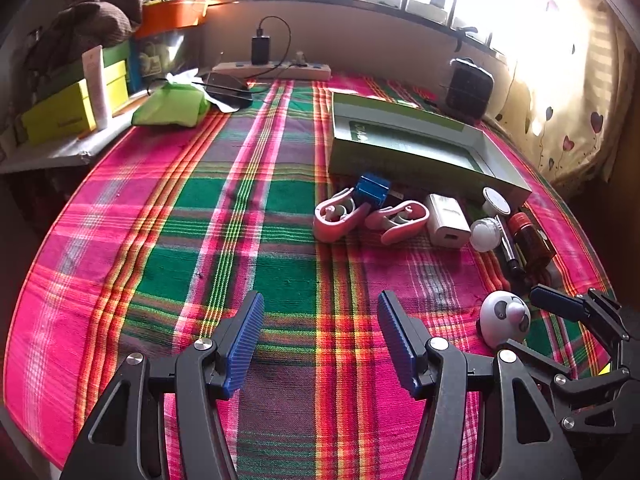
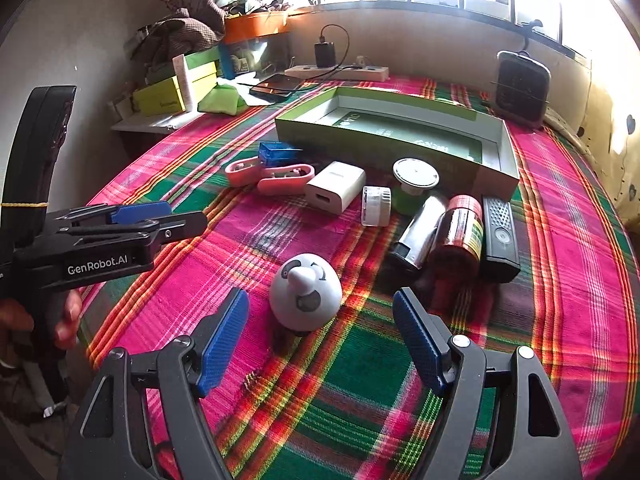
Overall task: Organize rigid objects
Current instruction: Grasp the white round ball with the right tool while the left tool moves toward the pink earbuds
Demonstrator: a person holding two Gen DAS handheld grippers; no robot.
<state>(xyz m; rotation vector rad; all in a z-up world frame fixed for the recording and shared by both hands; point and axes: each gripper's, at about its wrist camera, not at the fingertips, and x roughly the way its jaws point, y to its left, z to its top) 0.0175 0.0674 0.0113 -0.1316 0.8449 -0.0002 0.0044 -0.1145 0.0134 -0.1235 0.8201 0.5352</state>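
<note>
The right gripper (image 2: pixel 320 340) hangs low over the near part of the plaid cloth (image 2: pixel 340 408) that covers the surface, its blue fingers (image 2: pixel 224 340) spread wide and holding nothing. Between and just ahead of them stands a white dome toy (image 2: pixel 306 294) with a painted face, touching neither finger. The left gripper (image 1: pixel 320 340) sits to that toy's left, fingers likewise wide apart and empty over bare cloth; a hand (image 2: pixel 64 320) grips its handle.

Past the toy, towards the right edge, lie 3 things side by side: a silver cylinder (image 2: pixel 418 232), a dark red jar (image 2: pixel 460 228) and a black remote-like unit (image 2: pixel 500 236). Behind them sit a small white jar (image 2: pixel 376 205) and a green-based piece with a round metal top (image 2: pixel 415 182). Left of these lie a white charger block (image 2: pixel 336 186), 2 pink clips (image 2: pixel 276 178) and a blue box (image 2: pixel 278 153).

Further back an open green tray-box (image 2: pixel 304 128) rests empty. At the far edge stand a power strip (image 2: pixel 340 71) and a small dark fan (image 2: pixel 520 88).
</note>
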